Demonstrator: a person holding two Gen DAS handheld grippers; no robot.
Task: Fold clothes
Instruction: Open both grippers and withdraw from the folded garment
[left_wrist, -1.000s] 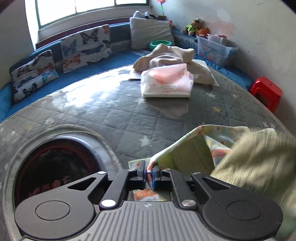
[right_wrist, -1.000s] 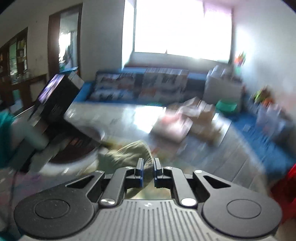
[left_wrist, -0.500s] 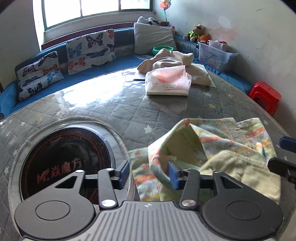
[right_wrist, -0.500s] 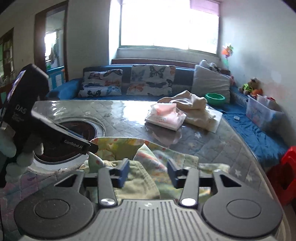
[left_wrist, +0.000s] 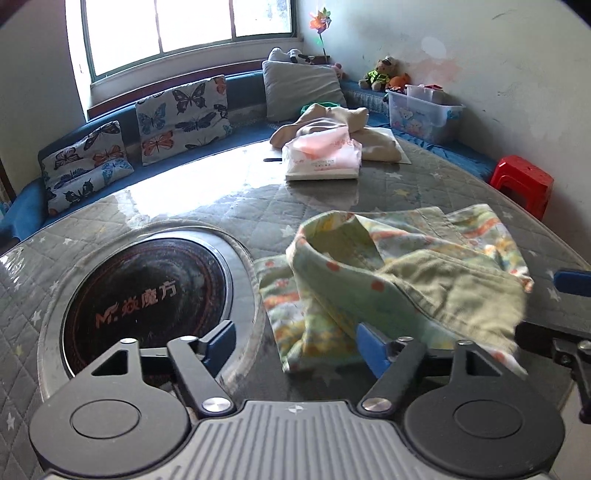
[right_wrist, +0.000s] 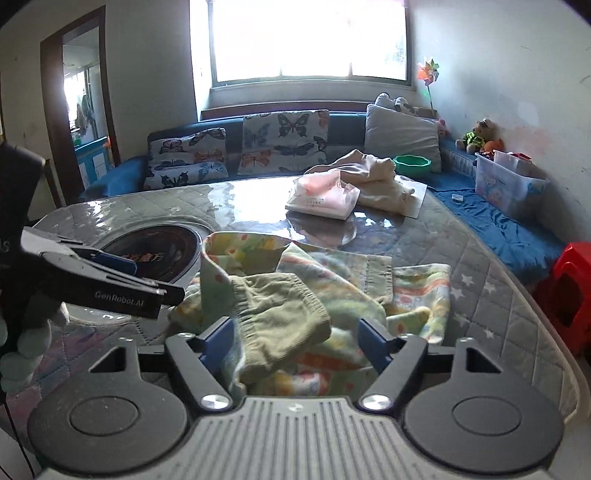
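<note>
Both the left tongs (left_wrist: 295, 345) and right tongs (right_wrist: 297, 339) are spread apart and empty. The patterned garment (left_wrist: 399, 280) is heaped on the table (left_wrist: 229, 206) just ahead of them. A single-layer edge is best sought, then smoothed flat before folding.

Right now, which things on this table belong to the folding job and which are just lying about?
Job:
- pale green printed garment
- left gripper, open
- right gripper, open

Lying about:
- pink plastic packet
- crumpled beige cloth
- round black hotplate
</note>
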